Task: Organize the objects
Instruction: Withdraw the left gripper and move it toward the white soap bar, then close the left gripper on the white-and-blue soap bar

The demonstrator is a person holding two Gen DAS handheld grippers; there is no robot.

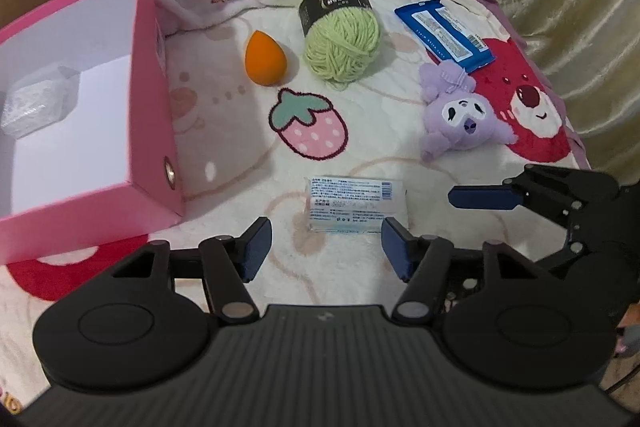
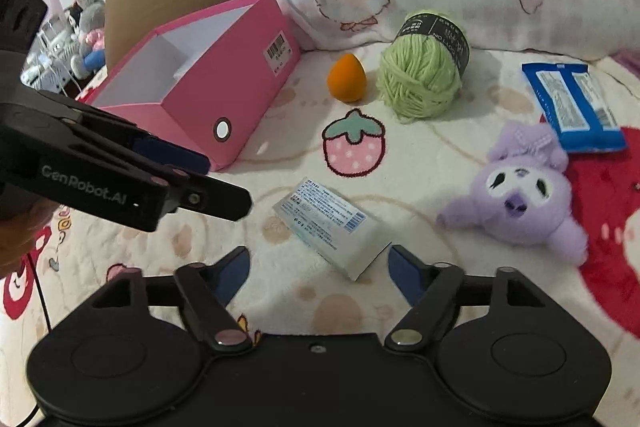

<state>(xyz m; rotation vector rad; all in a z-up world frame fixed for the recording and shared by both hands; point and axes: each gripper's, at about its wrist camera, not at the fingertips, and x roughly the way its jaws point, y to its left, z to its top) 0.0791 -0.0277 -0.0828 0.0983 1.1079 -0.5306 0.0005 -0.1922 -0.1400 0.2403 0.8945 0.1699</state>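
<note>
sponge (image 1: 265,58) left of yarn (image 1: 340,35), perhaps touching

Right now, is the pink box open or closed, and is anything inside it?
Open: the pink box has no lid on, and its white interior shows. A clear-wrapped item sits inside.

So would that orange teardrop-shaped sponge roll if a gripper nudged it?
Probably. The orange teardrop-shaped sponge lies on its rounded side, so it would likely roll in a curve. It looks light and squashy, and the fleecy blanket should slow it.
</note>
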